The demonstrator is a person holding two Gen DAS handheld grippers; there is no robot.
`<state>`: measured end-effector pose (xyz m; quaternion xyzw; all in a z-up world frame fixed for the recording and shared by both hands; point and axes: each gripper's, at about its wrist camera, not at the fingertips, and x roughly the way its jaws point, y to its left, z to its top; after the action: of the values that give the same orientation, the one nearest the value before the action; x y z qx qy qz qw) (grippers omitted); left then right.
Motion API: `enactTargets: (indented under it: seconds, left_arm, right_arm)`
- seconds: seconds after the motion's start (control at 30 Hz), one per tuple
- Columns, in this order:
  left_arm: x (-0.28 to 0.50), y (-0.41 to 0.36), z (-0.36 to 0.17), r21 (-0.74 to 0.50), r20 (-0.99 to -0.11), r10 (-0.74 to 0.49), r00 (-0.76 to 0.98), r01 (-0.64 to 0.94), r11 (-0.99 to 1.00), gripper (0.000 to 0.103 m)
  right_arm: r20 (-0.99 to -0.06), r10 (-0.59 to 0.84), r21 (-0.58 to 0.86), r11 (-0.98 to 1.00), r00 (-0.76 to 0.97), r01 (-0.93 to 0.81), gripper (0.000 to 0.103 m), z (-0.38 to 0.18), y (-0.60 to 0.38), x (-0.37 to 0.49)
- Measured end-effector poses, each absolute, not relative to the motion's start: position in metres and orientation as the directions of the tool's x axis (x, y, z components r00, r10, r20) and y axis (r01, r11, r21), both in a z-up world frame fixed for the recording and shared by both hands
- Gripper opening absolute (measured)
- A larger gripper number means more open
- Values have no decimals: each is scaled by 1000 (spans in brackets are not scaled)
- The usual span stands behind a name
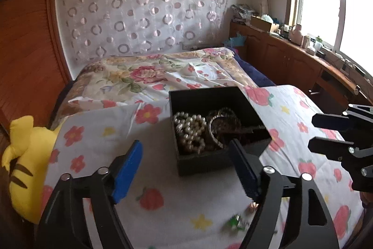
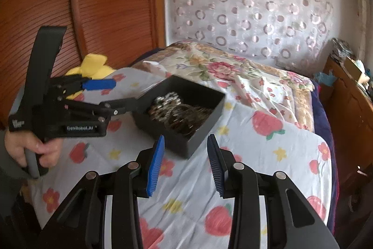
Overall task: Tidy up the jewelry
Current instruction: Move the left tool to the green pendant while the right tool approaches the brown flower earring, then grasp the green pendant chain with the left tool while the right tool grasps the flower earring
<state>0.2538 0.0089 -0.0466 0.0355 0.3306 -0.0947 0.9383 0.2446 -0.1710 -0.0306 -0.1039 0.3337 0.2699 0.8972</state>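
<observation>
In the left wrist view, the left gripper stands wide open with nothing between its blue pads, hovering just above a sheet printed with strawberries and flowers. An open black box sits on the sheet right ahead of the fingers; the right-hand finger overlaps its near corner. Inside lie a pearl strand on the left and dark bracelets beside it. Near the bottom, on the sheet beside the right finger, lie a small green trinket and a blurred reddish piece. A yellow plush toy rests at the left edge of the bed. The right gripper enters from the right, its fingers parted and holding nothing

In the right wrist view, the right gripper is open to a moderate gap, empty, over the sheet just short of the black box. The jewelry in the box is a blurred heap of beads and dark bands. The left gripper reaches in from the left, spread wide, one finger touching or overlapping the box's left corner, gripping nothing. A hand holds its handle. The plush toy peeks out behind it
</observation>
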Motion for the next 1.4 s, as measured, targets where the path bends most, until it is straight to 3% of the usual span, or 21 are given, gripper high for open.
enactTargets:
  seconds: [0.2, 0.73, 0.83, 0.97, 1.03, 1.4]
  left_arm:
    - [219, 24, -55, 9, -609, -144, 780, 189, 982, 95]
    - [165, 51, -74, -24, -630, -168, 758, 197, 980, 95]
    - [162, 49, -78, -13, -636, -166, 753, 205, 979, 95]
    - [157, 44, -79, 0, -632, -174, 755, 225, 974, 95]
    - [155, 41, -79, 1, -632, -178, 754, 230, 973, 95]
    - [164, 24, -86, 10, -660, -184, 728, 254, 967, 95]
  right_arm:
    - [-686, 435, -13, 794, 583, -608, 41, -50, -153, 225]
    - [-794, 393, 0, 763, 464, -646, 40, -110, -116, 237]
    - [-801, 383, -4, 766, 460, -643, 31, -114, -114, 241]
    - [-799, 383, -9, 764, 464, -645, 28, -114, -113, 242]
    - [-799, 391, -8, 753, 457, -658, 17, -114, -112, 241]
    - [-772, 387, -42, 761, 505, -647, 16, -103, -132, 225]
